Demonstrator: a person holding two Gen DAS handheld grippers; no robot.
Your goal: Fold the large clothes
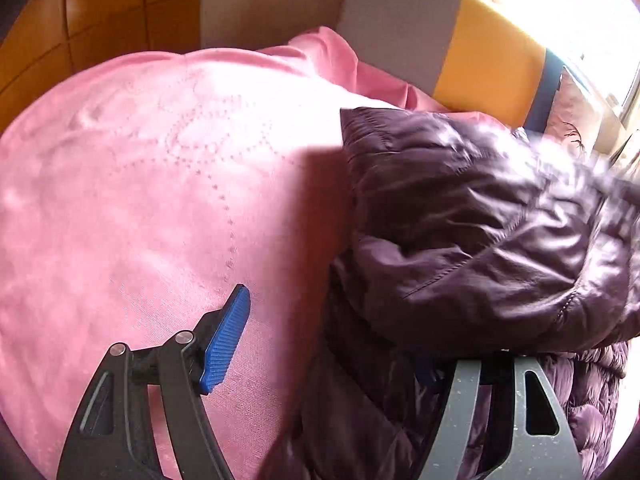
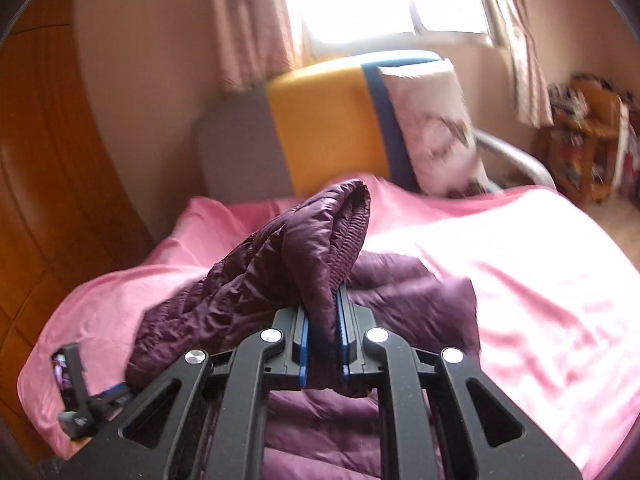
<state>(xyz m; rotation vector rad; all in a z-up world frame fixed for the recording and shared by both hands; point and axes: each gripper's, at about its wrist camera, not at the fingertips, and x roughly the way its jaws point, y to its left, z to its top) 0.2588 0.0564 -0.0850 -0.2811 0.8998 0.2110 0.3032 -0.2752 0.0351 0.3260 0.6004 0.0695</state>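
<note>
A dark purple quilted puffer jacket (image 1: 472, 232) lies on a bed with a pink sheet (image 1: 140, 184). In the right wrist view my right gripper (image 2: 323, 320) is shut on a bunched fold of the jacket (image 2: 296, 256) and holds it lifted above the rest of the jacket (image 2: 408, 292). In the left wrist view my left gripper (image 1: 332, 340) is open at the jacket's left edge; its left blue pad (image 1: 226, 338) is over the sheet, and its right finger is hidden under the jacket. The left gripper also shows in the right wrist view (image 2: 86, 396) at the lower left.
A grey, yellow and blue headboard (image 2: 320, 136) stands at the bed's far end with a white patterned pillow (image 2: 434, 132) against it. A wooden wardrobe (image 2: 44, 184) is at the left. A window with curtains (image 2: 248, 20) is behind. A cluttered wooden shelf (image 2: 588, 140) stands at the right.
</note>
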